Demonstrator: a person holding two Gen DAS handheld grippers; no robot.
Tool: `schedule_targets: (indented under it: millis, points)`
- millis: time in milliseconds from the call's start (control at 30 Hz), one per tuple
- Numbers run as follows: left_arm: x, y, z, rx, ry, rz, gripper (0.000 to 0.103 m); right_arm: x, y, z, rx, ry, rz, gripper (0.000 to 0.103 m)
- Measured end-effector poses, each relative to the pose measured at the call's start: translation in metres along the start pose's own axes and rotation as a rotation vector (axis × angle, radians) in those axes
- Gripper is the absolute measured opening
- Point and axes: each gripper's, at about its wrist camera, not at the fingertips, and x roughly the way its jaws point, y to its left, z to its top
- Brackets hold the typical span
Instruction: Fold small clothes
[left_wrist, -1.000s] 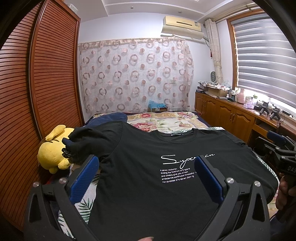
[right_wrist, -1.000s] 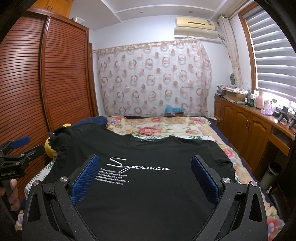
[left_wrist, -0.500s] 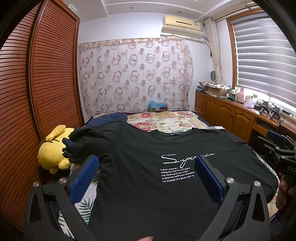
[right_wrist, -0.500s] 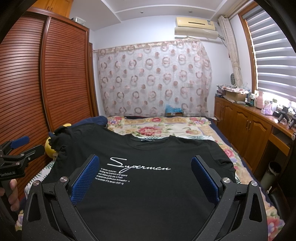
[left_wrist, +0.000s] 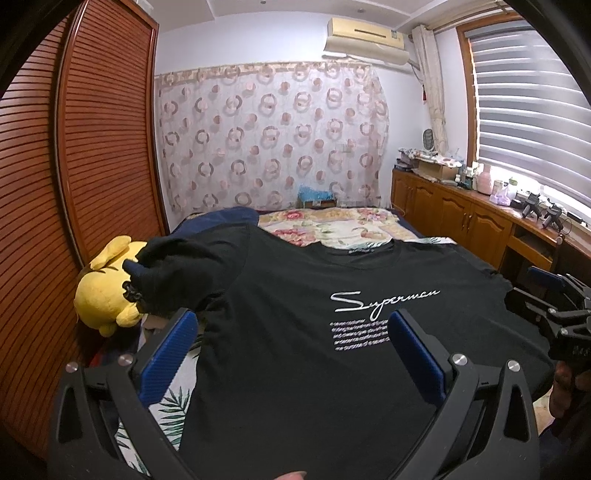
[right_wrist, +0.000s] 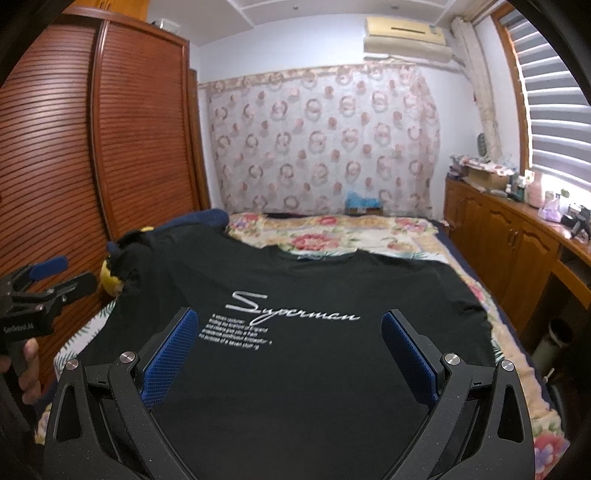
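A black T-shirt (left_wrist: 295, 350) with white "Superman" print lies spread flat on the bed, collar at the far end; it also shows in the right wrist view (right_wrist: 314, 354). Its left sleeve (left_wrist: 177, 273) is bunched up against a yellow plush toy. My left gripper (left_wrist: 291, 332) is open, held above the shirt's lower left part, touching nothing. My right gripper (right_wrist: 288, 332) is open above the shirt's lower middle, also empty. Each gripper appears at the edge of the other's view: the right one (left_wrist: 554, 314) and the left one (right_wrist: 40, 291).
A yellow plush toy (left_wrist: 103, 291) lies at the bed's left edge by the slatted wooden wardrobe (left_wrist: 74, 184). A floral bedspread (right_wrist: 332, 236) covers the far bed. Wooden cabinets (right_wrist: 509, 251) with clutter run along the right wall under the window.
Both grippers have shifted slightly; the view in each has moved a little. The shirt has not moved and both grippers stay open.
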Motion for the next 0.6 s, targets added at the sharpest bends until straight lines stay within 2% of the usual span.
schedule_targets:
  millis: [367, 600]
  points:
    - [0.023, 0.039, -0.006, -0.010, 0.054, 0.069, 0.103, 0.037, 0.021, -0.012, -0.060, 0.065, 0.056, 0.101]
    - [0.042, 0.072, -0.006, -0.033, 0.078, 0.069, 0.103, 0.050, 0.042, -0.007, -0.128, 0.061, 0.097, 0.101]
